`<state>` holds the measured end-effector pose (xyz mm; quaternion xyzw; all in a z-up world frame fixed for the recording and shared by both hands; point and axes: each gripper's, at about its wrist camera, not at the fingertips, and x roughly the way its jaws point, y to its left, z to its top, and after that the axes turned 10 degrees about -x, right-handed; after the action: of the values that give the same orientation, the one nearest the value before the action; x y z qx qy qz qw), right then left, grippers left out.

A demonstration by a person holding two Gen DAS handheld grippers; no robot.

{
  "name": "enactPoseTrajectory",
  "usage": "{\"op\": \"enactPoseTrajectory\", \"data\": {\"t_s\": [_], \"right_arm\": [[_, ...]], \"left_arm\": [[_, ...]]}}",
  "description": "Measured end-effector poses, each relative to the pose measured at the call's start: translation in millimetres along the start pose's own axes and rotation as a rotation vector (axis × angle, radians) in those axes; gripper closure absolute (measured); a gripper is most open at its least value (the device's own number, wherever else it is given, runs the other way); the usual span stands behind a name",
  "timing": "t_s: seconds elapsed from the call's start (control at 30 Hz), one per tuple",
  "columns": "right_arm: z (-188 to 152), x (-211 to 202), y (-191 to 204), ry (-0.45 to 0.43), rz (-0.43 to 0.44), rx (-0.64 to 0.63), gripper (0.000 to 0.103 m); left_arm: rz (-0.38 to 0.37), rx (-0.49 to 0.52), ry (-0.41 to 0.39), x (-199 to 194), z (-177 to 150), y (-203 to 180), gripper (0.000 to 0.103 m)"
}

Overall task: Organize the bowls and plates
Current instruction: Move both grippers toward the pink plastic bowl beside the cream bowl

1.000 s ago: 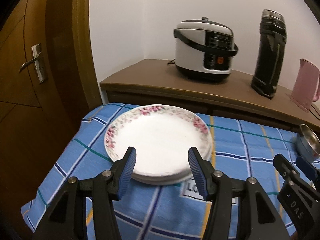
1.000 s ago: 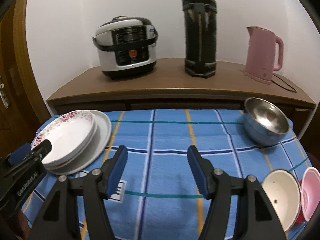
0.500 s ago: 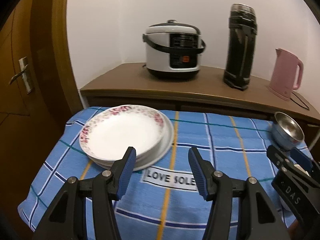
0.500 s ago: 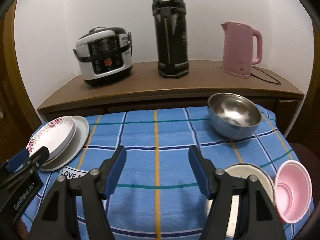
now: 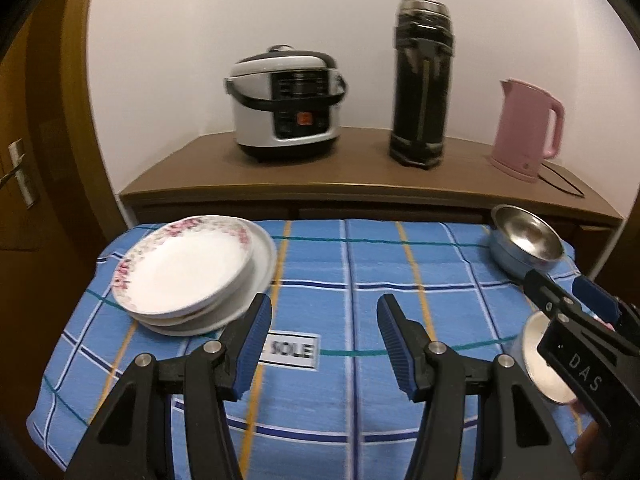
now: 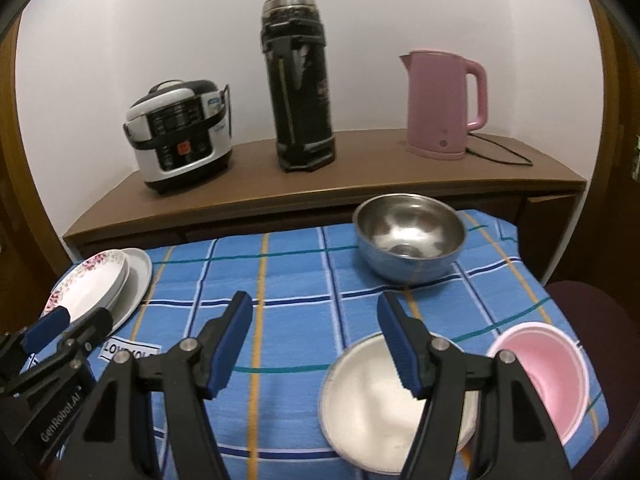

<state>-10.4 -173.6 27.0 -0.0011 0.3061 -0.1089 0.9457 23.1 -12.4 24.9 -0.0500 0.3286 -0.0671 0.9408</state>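
Note:
A stack of plates [image 5: 184, 276] topped by a floral-rimmed plate sits at the table's far left; it also shows in the right wrist view [image 6: 96, 292]. A steel bowl [image 6: 408, 236] stands at the far right, also in the left wrist view [image 5: 524, 240]. A white bowl [image 6: 372, 396] and a pink bowl [image 6: 544, 372] sit at the near right. My left gripper [image 5: 324, 332] is open and empty over the cloth, right of the plates. My right gripper [image 6: 316, 336] is open and empty, its right finger above the white bowl's rim.
The table has a blue checked cloth [image 5: 360, 264]. Behind it a wooden sideboard [image 6: 360, 176] holds a rice cooker [image 6: 180, 136], a black thermos [image 6: 298, 84] and a pink kettle [image 6: 444, 104]. A wooden door [image 5: 24, 160] is at the left.
Both grippers have swung to the right and pulled back. The left one has left the plate stack; the right one now faces the white and pink bowls.

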Motion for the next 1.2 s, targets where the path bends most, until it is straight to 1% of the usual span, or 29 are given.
{"op": "enactPoseTrajectory", "data": {"t_s": [0.17, 0.57, 0.7, 0.77, 1.0, 1.13, 1.2], "right_arm": [[-6.6, -8.3, -30.3, 0.002, -0.036, 0.025, 0.037], [-27.2, -24.7, -116.7, 0.021, -0.142, 0.105, 0.037], [-31.5, -27.7, -136.4, 0.025, -0.161, 0.123, 0.037], [-34.4, -31.2, -146.7, 0.021, -0.177, 0.121, 0.037], [-46.2, -35.9, -176.5, 0.035, -0.198, 0.147, 0.037], [-50.6, -38.4, -187.2, 0.041, -0.206, 0.152, 0.037], [-51.8, -39.4, -190.1, 0.042, -0.204, 0.153, 0.039]], "left_arm": [[-0.046, 0.017, 0.026, 0.4, -4.0, -18.2, 0.045], [-0.151, 0.082, 0.101, 6.5, -18.2, -70.1, 0.045], [-0.179, 0.110, 0.111, 6.5, -22.2, -88.2, 0.045], [-0.205, 0.121, 0.129, 8.1, -25.1, -95.9, 0.045], [-0.198, 0.110, 0.158, 19.4, -28.5, -102.2, 0.045], [-0.208, 0.132, 0.159, 19.2, -29.6, -109.4, 0.045], [-0.212, 0.146, 0.167, 20.2, -31.7, -112.5, 0.045]]}}
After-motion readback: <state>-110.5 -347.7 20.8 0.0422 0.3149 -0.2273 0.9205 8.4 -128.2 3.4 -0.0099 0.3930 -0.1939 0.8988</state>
